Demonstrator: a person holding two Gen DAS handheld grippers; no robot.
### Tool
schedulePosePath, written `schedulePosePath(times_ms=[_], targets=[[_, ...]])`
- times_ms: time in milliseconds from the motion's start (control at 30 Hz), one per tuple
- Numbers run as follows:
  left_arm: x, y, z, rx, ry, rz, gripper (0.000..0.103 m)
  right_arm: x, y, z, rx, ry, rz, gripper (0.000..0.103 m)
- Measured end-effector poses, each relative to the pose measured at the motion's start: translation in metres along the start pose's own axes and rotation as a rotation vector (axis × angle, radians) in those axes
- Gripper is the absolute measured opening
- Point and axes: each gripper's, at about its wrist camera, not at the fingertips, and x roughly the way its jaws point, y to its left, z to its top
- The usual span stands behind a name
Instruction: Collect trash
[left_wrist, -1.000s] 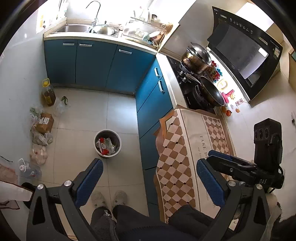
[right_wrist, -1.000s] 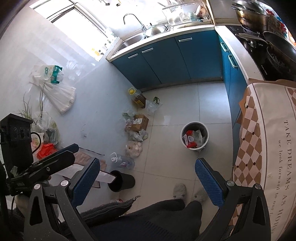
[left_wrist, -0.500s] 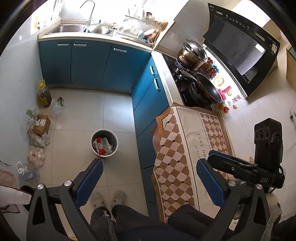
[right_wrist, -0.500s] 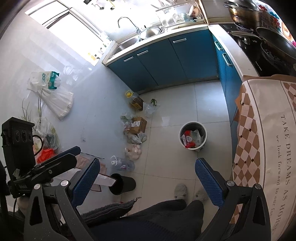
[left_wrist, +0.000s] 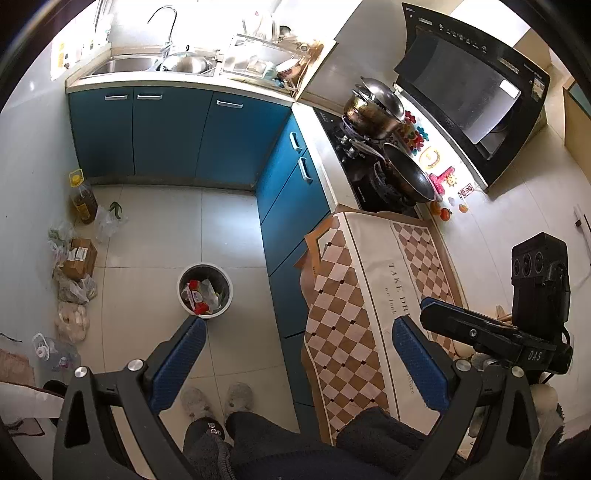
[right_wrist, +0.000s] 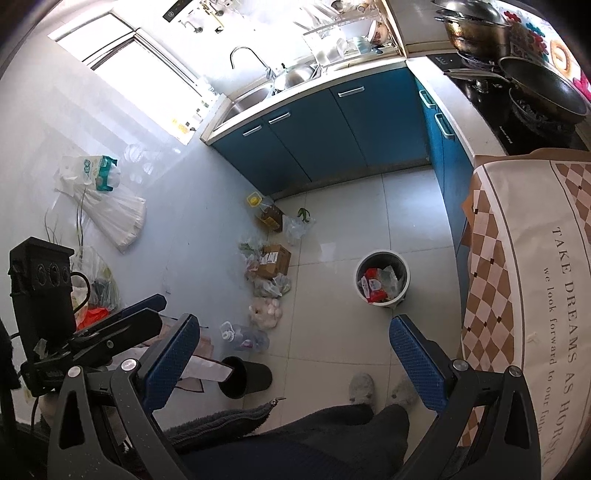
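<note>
A round metal bin (left_wrist: 205, 290) stands on the tiled floor with red and white wrappers inside; it also shows in the right wrist view (right_wrist: 382, 278). My left gripper (left_wrist: 295, 339) is open and empty, held high above the floor, the bin just beyond its left finger. My right gripper (right_wrist: 295, 339) is open and empty, also high up, the bin beyond its right finger. The right gripper (left_wrist: 491, 332) shows over the counter in the left wrist view, and the left gripper (right_wrist: 92, 332) at the left of the right wrist view.
Bags, a cardboard box (right_wrist: 274, 260), an oil jug (right_wrist: 267, 214) and a plastic bottle (right_wrist: 245, 338) line the left wall. A black bin (right_wrist: 245, 376) stands near my feet. Blue cabinets (left_wrist: 166, 136), a checkered cloth (left_wrist: 369, 306) on the counter, and pans on the stove (left_wrist: 384, 162).
Both grippers have risen and drawn back slightly, so the kitchen looks a little farther and the bin has slid slightly. Both stay open and empty.
</note>
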Motion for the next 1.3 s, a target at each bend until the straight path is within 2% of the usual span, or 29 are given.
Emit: schedulePosePath(times_ms=[1300], targets=[[-0.008,0.004,0.009,0.017,-0.008,0.000,0.103,0.001,0.005,-0.003,-0.035,0.019,0.024,0.103]])
